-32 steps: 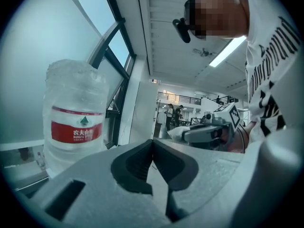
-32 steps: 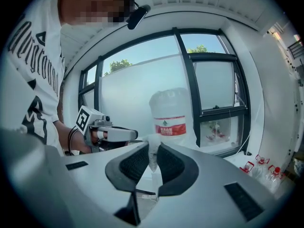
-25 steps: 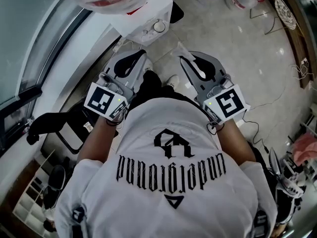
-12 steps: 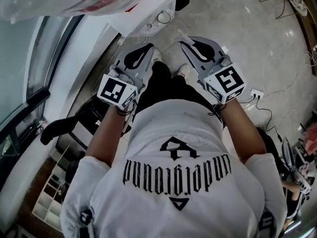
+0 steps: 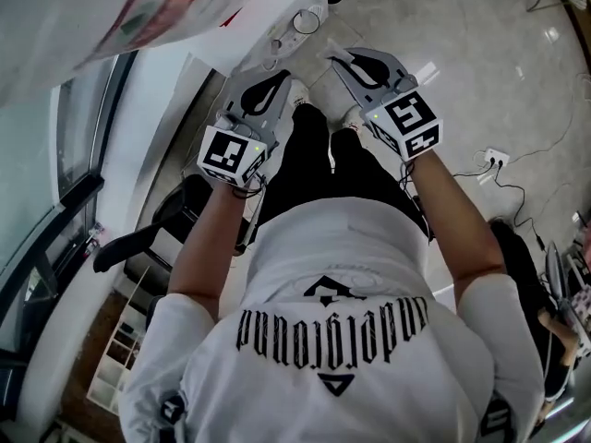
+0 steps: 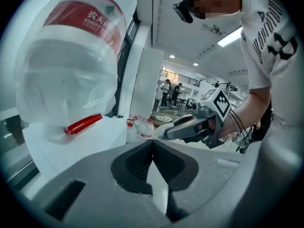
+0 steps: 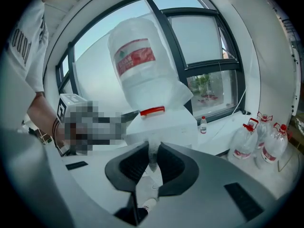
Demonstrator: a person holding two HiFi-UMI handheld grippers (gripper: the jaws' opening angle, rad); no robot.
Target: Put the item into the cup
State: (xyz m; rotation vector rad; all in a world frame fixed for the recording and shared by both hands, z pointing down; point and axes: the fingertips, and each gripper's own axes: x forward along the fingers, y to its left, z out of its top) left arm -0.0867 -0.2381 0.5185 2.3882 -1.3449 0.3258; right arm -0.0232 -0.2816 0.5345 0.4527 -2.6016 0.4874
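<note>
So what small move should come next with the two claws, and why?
I would probably hold the right claw shut on the thin translucent white piece and sweep the head camera around for the cup, because no cup shows in any view. The left claw is shut and empty, and the white dispenser with its upturned clear water bottle stands ahead.
</note>
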